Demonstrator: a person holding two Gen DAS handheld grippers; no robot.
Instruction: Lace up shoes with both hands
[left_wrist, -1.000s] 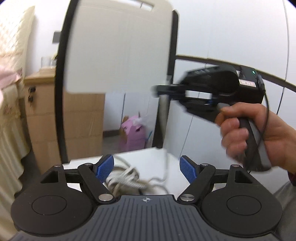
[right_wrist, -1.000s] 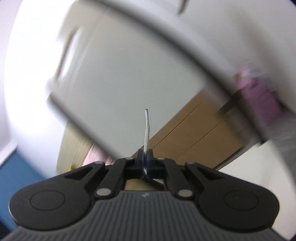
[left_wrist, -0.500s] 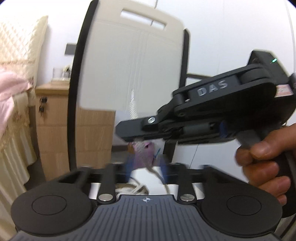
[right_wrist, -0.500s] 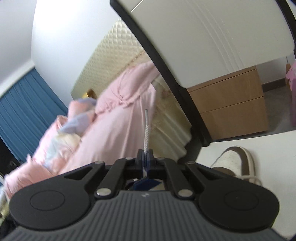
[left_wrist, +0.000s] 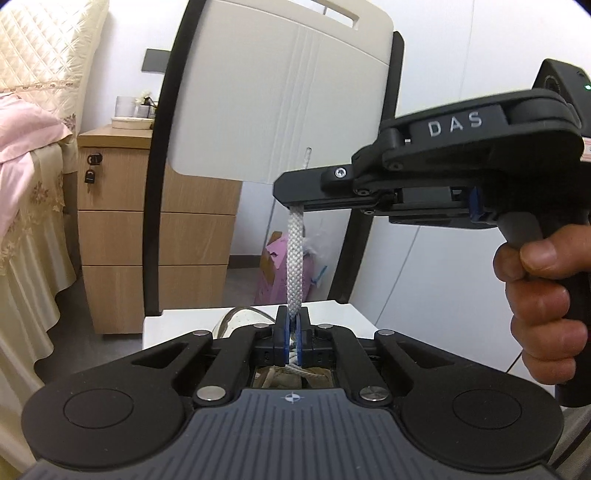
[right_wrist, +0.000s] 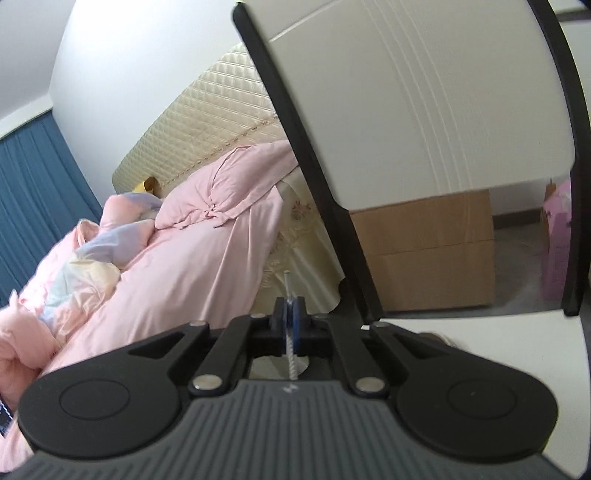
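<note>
A white woven shoelace (left_wrist: 294, 266) runs straight up from my left gripper (left_wrist: 292, 332), which is shut on it low down, to my right gripper (left_wrist: 295, 201), which is shut on it higher up; the lace's tip (left_wrist: 306, 157) sticks out above. In the right wrist view my right gripper (right_wrist: 290, 317) is shut on the lace (right_wrist: 291, 360), its tip (right_wrist: 286, 280) poking forward. The white shoe (left_wrist: 240, 319) sits on the white chair seat (left_wrist: 173, 325), mostly hidden behind my left gripper; a brown-and-white edge of it shows in the right wrist view (right_wrist: 439, 338).
The chair's white backrest (left_wrist: 280, 92) with black frame stands just behind. A wooden drawer cabinet (left_wrist: 147, 240) and a pink bag (left_wrist: 275, 273) are on the floor beyond. A bed with pink bedding (right_wrist: 166, 258) lies to the left.
My left gripper went from open to shut on the lace. My right gripper, shut on the lace throughout, moved in close above the left, and the lace now stands taut between them.
</note>
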